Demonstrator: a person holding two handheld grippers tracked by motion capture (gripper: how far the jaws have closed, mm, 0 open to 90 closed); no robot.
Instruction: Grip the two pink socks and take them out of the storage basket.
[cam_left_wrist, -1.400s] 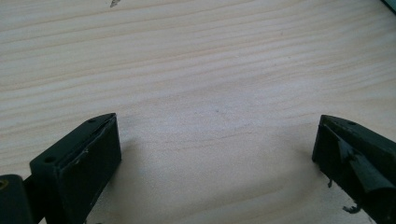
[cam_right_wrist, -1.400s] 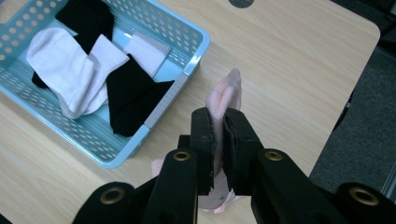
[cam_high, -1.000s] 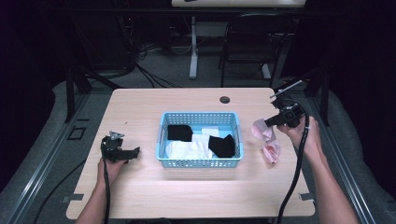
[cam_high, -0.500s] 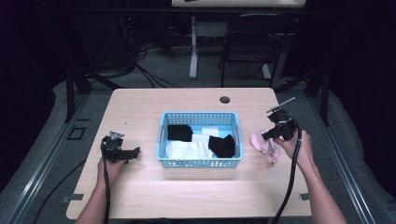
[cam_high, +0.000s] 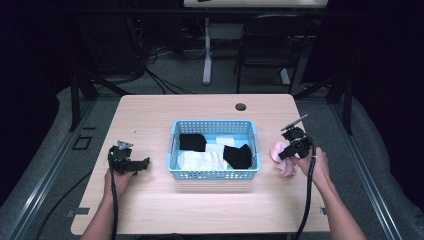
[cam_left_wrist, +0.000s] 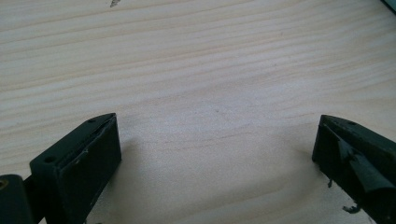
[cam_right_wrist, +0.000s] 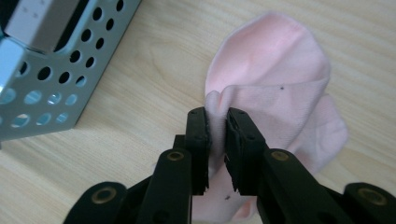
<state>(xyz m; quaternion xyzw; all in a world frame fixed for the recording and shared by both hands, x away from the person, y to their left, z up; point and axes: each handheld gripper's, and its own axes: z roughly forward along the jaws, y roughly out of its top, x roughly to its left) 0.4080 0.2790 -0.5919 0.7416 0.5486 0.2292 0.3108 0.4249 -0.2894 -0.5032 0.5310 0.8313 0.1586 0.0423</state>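
A pink sock (cam_right_wrist: 280, 79) lies on the wooden table to the right of the blue basket (cam_high: 215, 123). My right gripper (cam_right_wrist: 217, 114) is shut on a raised fold of that sock, which fills the narrow gap between its pads. From above, the right gripper (cam_high: 285, 154) sits low over the pink sock (cam_high: 286, 167), close to the basket's right wall. My left gripper (cam_high: 145, 162) rests on the table left of the basket. In its own view the left gripper (cam_left_wrist: 215, 135) stands wide open over bare wood, with nothing between the jaws.
The basket holds two black socks (cam_high: 192, 142) (cam_high: 237, 156) and white cloth (cam_high: 200, 160). Its perforated corner (cam_right_wrist: 46, 79) is near my right gripper. A dark cable hole (cam_high: 240, 106) marks the far table edge. A chair and desk legs stand beyond the table.
My right gripper has come down with the pink sock, which hung above the table before and now lies spread on the wood. The left gripper has not moved.
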